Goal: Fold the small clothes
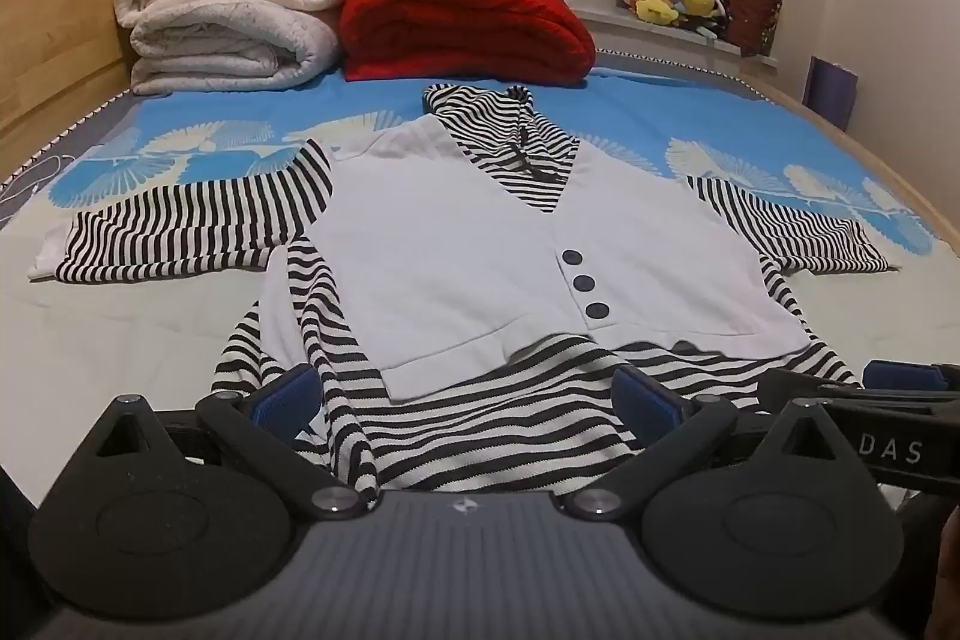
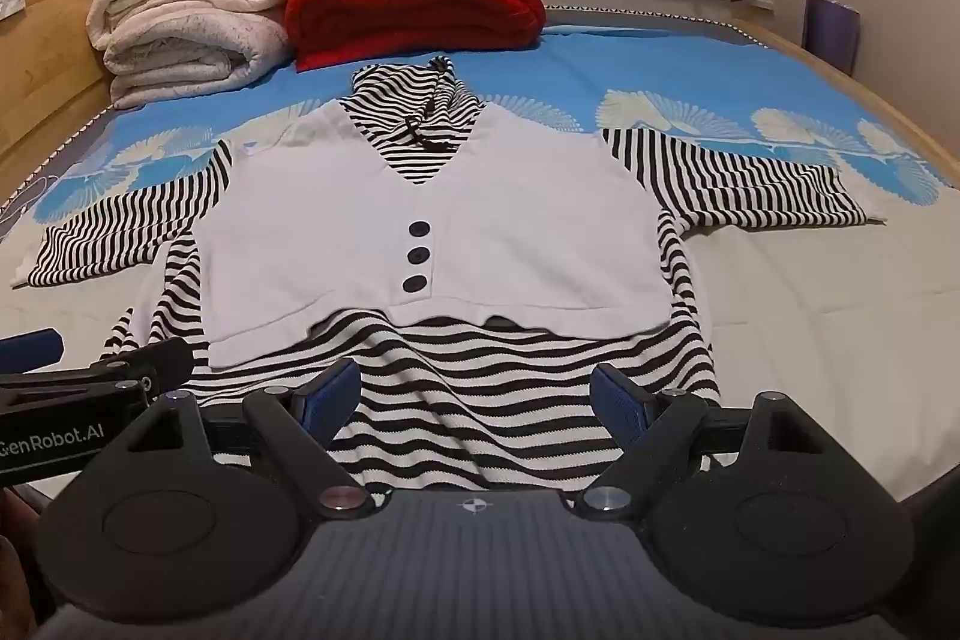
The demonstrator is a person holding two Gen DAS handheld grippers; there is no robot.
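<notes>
- Striped top (image 1: 468, 244) lies flat mid-bed (image 1: 120, 340), hem at the near edge; left gripper (image 1: 468, 394) gapes wide, empty, over the hem's left part.
- Right gripper (image 2: 474, 400) likewise wide, empty, above the hem; folding seems unstarted, so pinching a hem or sleeve looks next.

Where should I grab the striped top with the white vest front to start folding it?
Take the striped top at its bottom hem, coming in low from the near side. The hem lies rumpled and raised just ahead of both open grippers, left gripper and right gripper, while the white vest panel lies flat on the bed.
</notes>
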